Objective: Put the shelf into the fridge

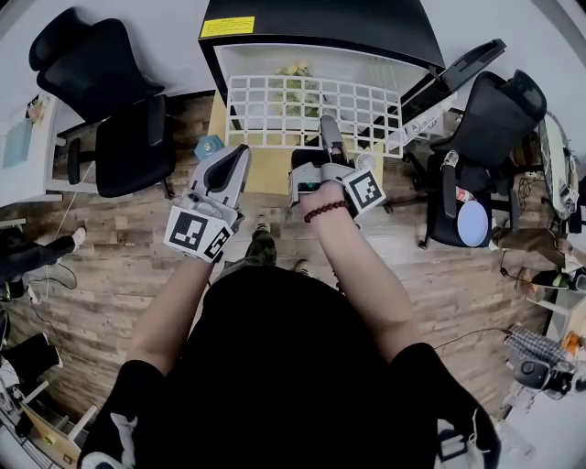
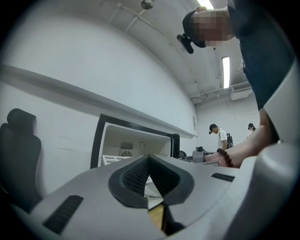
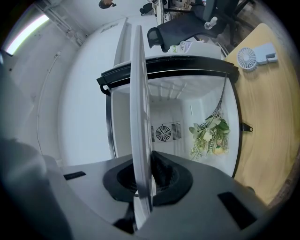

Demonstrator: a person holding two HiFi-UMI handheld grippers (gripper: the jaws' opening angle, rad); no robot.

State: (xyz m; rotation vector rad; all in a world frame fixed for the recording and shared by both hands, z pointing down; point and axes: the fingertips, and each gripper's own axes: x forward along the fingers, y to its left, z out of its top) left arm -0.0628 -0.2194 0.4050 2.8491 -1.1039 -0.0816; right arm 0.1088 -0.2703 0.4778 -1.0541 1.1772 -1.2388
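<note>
The small fridge (image 1: 320, 26) stands open in front of me, with a bunch of flowers (image 1: 295, 70) lying inside. A white wire shelf (image 1: 311, 110) is held level at the fridge's mouth, its far edge just at the opening. My right gripper (image 1: 330, 139) is shut on the shelf's near edge. In the right gripper view the shelf (image 3: 139, 117) runs edge-on between the pads (image 3: 161, 171) toward the fridge interior (image 3: 168, 136). My left gripper (image 1: 231, 169) hovers left of the shelf, shut and holding nothing. In the left gripper view its tips (image 2: 149, 159) meet.
The fridge door (image 1: 449, 78) swings open to the right. Black office chairs stand at the left (image 1: 119, 101) and right (image 1: 485, 137). A yellow board (image 1: 265, 169) lies under the fridge front. A small white fan (image 3: 251, 57) sits on the floor. Two people (image 2: 219, 136) stand far off.
</note>
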